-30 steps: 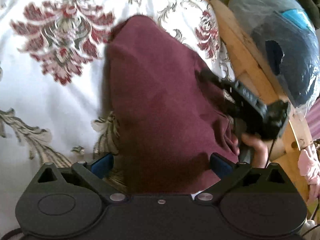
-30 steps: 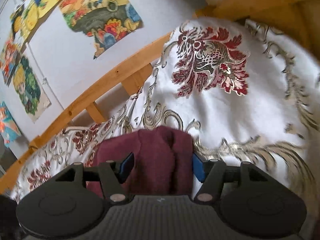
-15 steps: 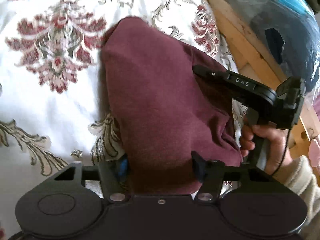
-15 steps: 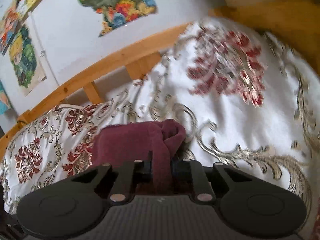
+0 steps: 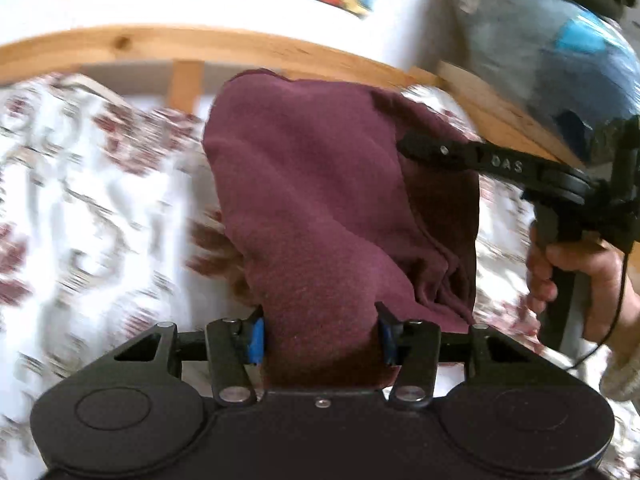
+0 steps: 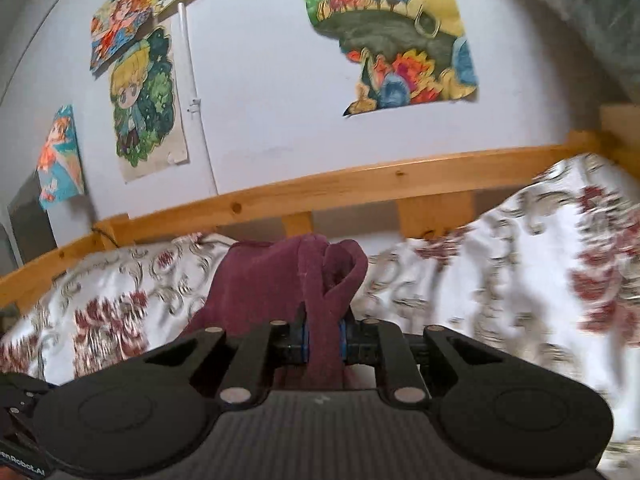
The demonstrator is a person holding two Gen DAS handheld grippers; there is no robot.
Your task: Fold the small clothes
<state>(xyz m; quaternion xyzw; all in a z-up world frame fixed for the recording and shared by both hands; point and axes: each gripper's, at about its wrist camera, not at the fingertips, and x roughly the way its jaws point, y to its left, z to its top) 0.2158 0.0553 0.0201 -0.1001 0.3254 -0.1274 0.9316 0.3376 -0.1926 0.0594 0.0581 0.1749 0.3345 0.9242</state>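
Observation:
A small maroon garment (image 5: 320, 208) is held up off the floral bedspread (image 5: 92, 216). My left gripper (image 5: 320, 334) is shut on its near edge, with a thick bunch of cloth between the blue pads. My right gripper (image 6: 323, 338) is shut tight on another bunched edge of the garment (image 6: 260, 280). In the left wrist view the right gripper (image 5: 404, 148) reaches in from the right, held by a hand, and grips the garment's far right side. The cloth hangs stretched between the two grippers.
A wooden bed rail (image 6: 320, 196) runs along the far side of the bed, with a poster-covered wall (image 6: 260, 80) behind it. A plastic-wrapped blue and grey bundle (image 5: 552, 64) lies beyond the rail at the right.
Both grippers have closed on the garment and lifted it off the bedspread. Both views have tilted up toward the rail and wall.

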